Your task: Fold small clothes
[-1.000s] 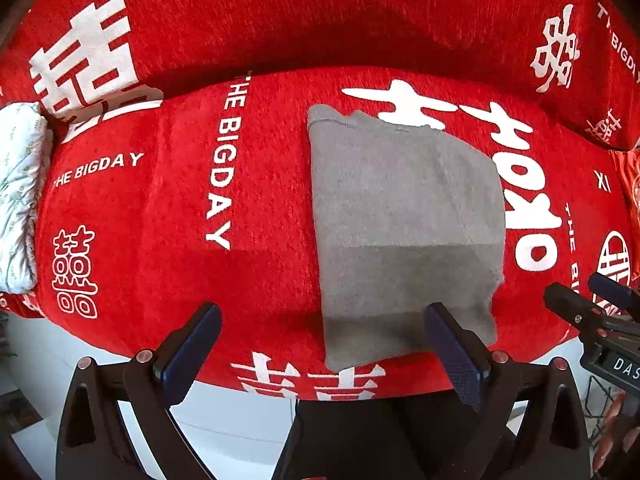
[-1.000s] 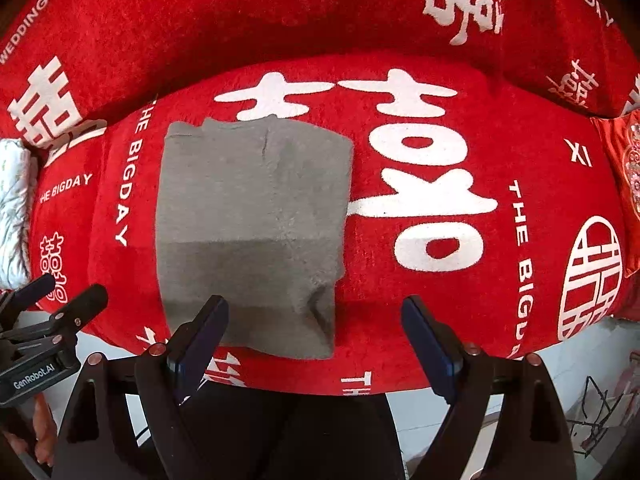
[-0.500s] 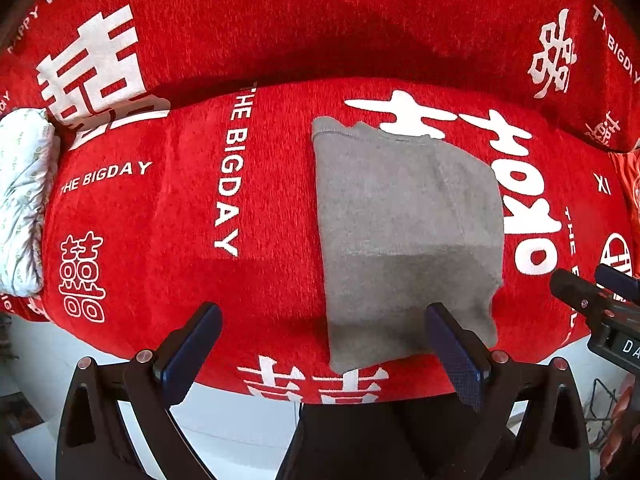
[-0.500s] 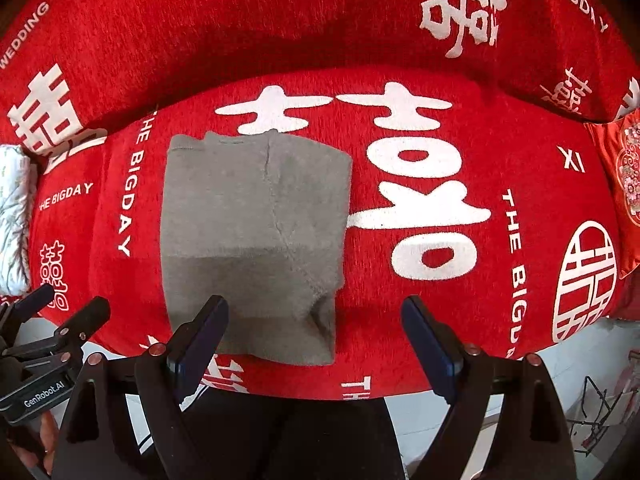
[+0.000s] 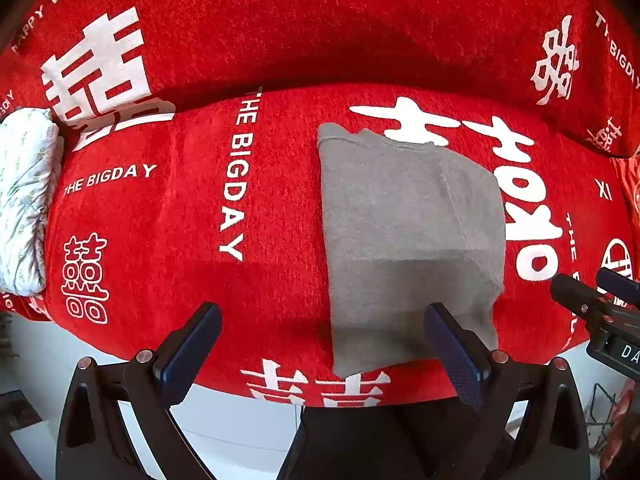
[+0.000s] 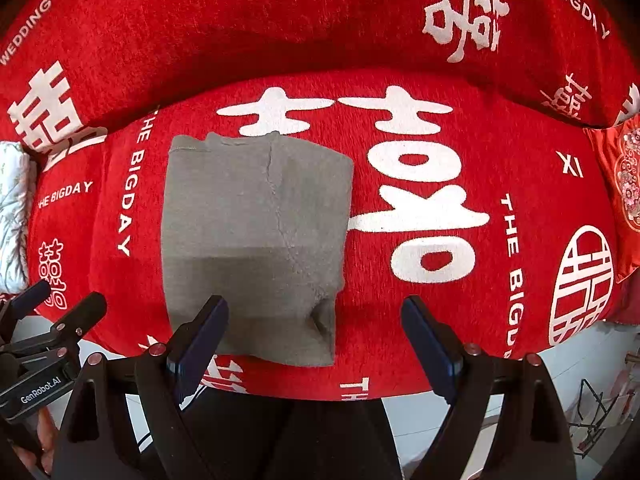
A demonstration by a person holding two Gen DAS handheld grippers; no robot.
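- From the left wrist view I see my left gripper [image 5: 322, 350] with its jaws spread wide apart and nothing between them; both blue pads sit low in the frame, above the front edge of the red cushion [image 5: 168, 216].
- The grey garment [image 5: 408, 240] lies flat on that cushion, right of centre in this view, folded into a rough rectangle with its long side running up the frame.
- The right-hand finger [image 5: 454, 352] of my left gripper overlaps the garment's lower right part in the picture; I cannot tell whether it touches the cloth.
- In the right wrist view my right gripper [image 6: 316, 348] is likewise wide open and empty, low in the frame.
- There the grey garment [image 6: 256, 240] sits left of centre, with a seam or folded edge running down its middle and a small pucker at its lower right corner.
- The left-hand finger [image 6: 200, 344] of my right gripper overlaps the garment's lower edge in the picture; whether they touch is unclear.
- Each gripper shows at the edge of the other's view: the right gripper [image 5: 600, 312] at right, the left gripper [image 6: 36, 344] at lower left.
- A white patterned cloth bundle [image 5: 24, 200] rests at the far left edge, well apart from the garment.
- The red backrest [image 5: 320, 20], printed with white characters, fills the top of the frame.
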